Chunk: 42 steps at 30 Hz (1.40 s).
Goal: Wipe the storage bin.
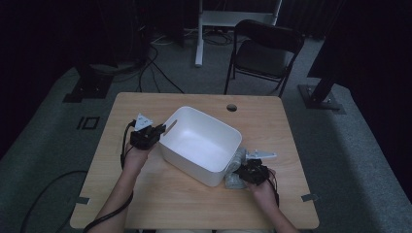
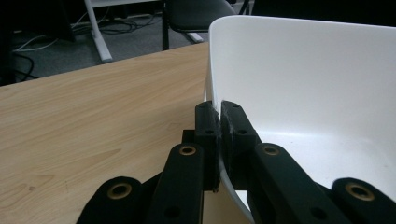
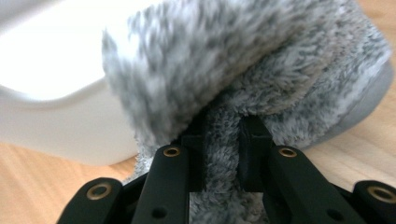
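A white plastic bin (image 1: 201,141) sits on the wooden table (image 1: 145,194), turned at an angle. My left gripper (image 1: 156,132) is shut on the bin's left wall (image 2: 211,88), one jaw outside and one inside. A grey fluffy slipper (image 1: 235,171) lies by the bin's right corner, partly hidden under my right gripper (image 1: 243,171). In the right gripper view the jaws are shut on a fold of the slipper's fur (image 3: 261,60), with the bin (image 3: 51,70) just beyond at the left.
A dark folding chair (image 1: 265,51) and a white stand leg (image 1: 199,39) are on the floor beyond the table. Cables (image 1: 155,73) run across the carpet at the back left. A round hole (image 1: 231,107) sits near the table's far edge.
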Motion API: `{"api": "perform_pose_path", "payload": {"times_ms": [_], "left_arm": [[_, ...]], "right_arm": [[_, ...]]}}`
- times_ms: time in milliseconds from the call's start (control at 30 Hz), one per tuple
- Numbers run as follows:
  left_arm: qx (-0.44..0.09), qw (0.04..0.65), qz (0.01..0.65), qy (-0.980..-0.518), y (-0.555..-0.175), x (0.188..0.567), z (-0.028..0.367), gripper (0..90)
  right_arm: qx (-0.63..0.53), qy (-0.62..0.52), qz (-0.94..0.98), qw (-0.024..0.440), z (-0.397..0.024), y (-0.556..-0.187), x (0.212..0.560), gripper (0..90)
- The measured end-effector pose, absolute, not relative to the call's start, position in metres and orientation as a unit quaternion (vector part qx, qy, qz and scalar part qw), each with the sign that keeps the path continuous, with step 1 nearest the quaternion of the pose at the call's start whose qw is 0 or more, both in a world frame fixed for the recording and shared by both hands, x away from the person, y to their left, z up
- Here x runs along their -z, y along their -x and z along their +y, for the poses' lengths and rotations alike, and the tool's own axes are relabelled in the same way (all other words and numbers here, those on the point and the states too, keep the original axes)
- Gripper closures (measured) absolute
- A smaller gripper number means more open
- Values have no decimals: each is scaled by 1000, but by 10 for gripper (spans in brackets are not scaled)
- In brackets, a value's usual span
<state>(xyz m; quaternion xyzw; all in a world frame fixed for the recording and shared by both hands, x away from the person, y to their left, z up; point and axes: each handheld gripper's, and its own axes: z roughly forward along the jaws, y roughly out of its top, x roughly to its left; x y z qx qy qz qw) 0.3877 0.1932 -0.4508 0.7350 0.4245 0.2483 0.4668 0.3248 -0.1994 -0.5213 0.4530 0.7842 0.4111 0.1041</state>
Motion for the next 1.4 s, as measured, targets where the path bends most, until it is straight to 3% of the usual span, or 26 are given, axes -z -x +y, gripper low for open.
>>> {"api": "perform_pose_path", "payload": {"times_ms": [433, 700, 1067, 1400], "left_arm": [[-251, 467, 429, -732, -387, 451, 192, 868], [-245, 469, 423, -736, -388, 451, 192, 869], [-249, 470, 427, -732, -387, 452, 191, 869], [-250, 469, 430, -730, -386, 452, 190, 868]], "right_arm": [[-521, -396, 744, 133, -216, -270, 447, 760], [-503, -381, 766, 124, -191, -273, 461, 760], [-461, -401, 783, 113, -182, -285, 490, 762], [-456, -397, 786, 125, -183, -285, 493, 762]]}}
